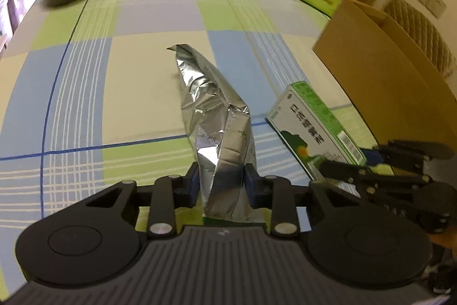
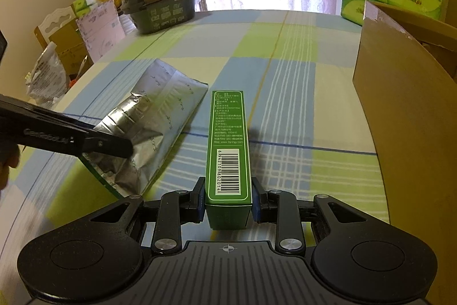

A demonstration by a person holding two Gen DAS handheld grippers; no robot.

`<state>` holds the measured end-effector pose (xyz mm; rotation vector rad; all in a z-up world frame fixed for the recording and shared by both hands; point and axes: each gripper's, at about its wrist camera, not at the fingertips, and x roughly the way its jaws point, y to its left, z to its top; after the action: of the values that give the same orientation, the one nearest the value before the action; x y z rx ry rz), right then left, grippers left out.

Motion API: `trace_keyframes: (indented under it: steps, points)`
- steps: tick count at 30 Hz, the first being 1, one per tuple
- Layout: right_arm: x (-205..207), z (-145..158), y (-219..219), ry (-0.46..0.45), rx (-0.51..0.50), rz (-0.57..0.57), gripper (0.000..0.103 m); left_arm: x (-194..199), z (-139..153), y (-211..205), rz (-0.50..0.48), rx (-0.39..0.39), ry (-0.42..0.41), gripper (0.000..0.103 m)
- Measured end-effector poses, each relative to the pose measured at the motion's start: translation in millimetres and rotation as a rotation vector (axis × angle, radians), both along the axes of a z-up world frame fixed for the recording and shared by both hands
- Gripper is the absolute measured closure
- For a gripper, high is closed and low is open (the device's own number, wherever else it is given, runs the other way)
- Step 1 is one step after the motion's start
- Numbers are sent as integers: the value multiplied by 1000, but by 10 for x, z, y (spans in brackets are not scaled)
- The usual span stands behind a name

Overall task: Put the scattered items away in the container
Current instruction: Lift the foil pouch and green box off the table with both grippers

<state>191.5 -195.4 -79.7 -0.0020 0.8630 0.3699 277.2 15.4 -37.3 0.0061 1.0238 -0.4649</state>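
left gripper (image 1: pixel 221 182) is clamped narrow on the near end of a silver foil pouch (image 1: pixel 212 116), long axis pointing away from the camera, far tip raised over the checked tablecloth (image 1: pixel 85 76). right gripper (image 2: pixel 228 200) is closed on the near end of a green box (image 2: pixel 228 145), barcode side up, long axis running straight ahead. pouch is just left of the box. brown cardboard box (image 2: pixel 400 110) stands at the right, near both.
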Motion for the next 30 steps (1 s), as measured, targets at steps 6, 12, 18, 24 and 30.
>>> trace_keyframes:
  steps: [6, 12, 18, 24, 30]
  points:
    - [-232, 48, -39, -2, -7, 16, 70, -412, 92, 95, -93, 50, 39, 78]
    - [-485, 86, -53, 5, -28, 50, 70, -729, 110, 212, -120, 40, 87, 56]
    - [-572, 52, 23, -9, -68, 82, 70, -561, 107, 246, -31, -10, 86, 41]
    - [-526, -10, 6, -15, -94, 64, 19, -303, -7, 185, -11, -43, 133, 34]
    - [-513, -13, 47, -48, -122, 90, 16, -167, -112, 108, -25, -24, 156, 34]
